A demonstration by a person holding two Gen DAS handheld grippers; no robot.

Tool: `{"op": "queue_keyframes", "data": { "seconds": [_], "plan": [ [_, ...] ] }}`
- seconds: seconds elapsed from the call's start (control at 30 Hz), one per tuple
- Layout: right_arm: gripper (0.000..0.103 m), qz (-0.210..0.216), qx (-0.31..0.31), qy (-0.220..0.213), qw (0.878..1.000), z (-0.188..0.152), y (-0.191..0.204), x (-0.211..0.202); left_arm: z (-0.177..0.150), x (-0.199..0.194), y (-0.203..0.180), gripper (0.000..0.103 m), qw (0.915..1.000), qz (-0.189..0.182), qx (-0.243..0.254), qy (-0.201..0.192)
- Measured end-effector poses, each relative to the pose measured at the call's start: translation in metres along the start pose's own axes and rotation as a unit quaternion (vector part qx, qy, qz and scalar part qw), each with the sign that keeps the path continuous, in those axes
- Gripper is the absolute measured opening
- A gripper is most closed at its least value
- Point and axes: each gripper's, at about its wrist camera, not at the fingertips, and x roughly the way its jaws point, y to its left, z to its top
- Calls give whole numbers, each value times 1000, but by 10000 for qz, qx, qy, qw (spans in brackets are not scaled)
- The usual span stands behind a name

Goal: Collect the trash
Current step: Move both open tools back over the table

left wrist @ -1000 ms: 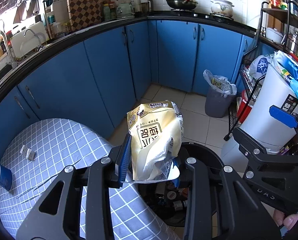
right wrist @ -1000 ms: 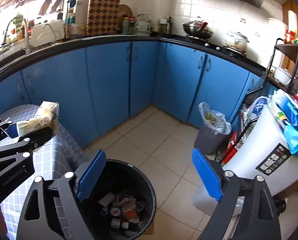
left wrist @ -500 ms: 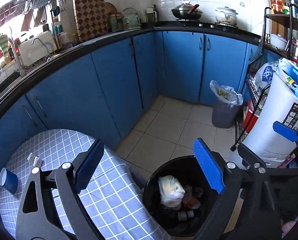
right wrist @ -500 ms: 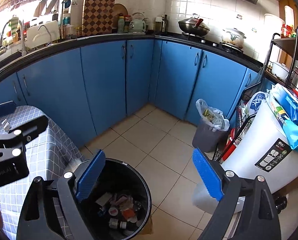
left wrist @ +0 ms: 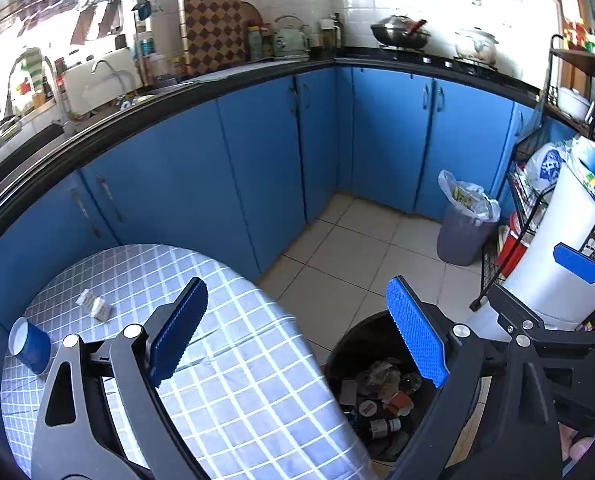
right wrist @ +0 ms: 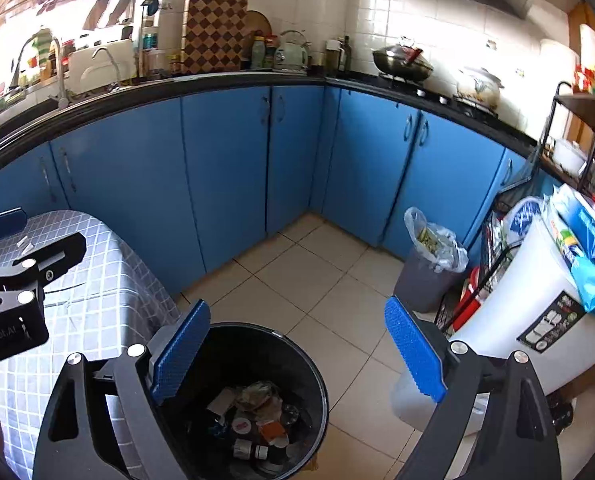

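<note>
My left tongs stand wide with nothing between the blue pads, hovering over the right edge of the checked desk and the near rim of the black trash bin. My right tongs are just as wide and just as empty, poised over the same bin, which sits on the tiled floor touching the desk's right side. Inside the bin I see a heap of trash: crumpled wrappers, small bottles and round lids. On the desk's left part lie a small white wrapper and, nearer the left edge, a blue paper cup on its side, the two apart from each other. Farther off to the right, a grey bin with a plastic liner stands against the blue cabinets, next to a white appliance.
</note>
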Motion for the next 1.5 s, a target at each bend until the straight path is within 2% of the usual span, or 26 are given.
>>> {"op": "queue_keyframes", "data": {
  "seconds": [0.2, 0.6, 0.8, 1.07, 1.5],
  "plan": [
    [87, 190, -126, -161, 9996, 11, 31, -7, -4, -11, 45, 90, 9993, 251, -272, -68],
    [87, 699, -523, -299, 9957, 34, 123, -11, -26, -31, 152, 90, 9930, 784, -873, -97],
    [87, 979, -793, -304, 9916, 42, 180, -9, -45, -41, 211, 90, 9863, 1130, -1195, -124],
    [87, 1342, -1124, -240, 9843, 40, 256, -7, -74, -48, 279, 90, 9773, 1410, -1583, 5],
    [87, 1663, -1500, -154, 9745, 36, 333, -9, -110, -57, 347, 90, 9656, 1607, -2042, 84]
  ]
}}
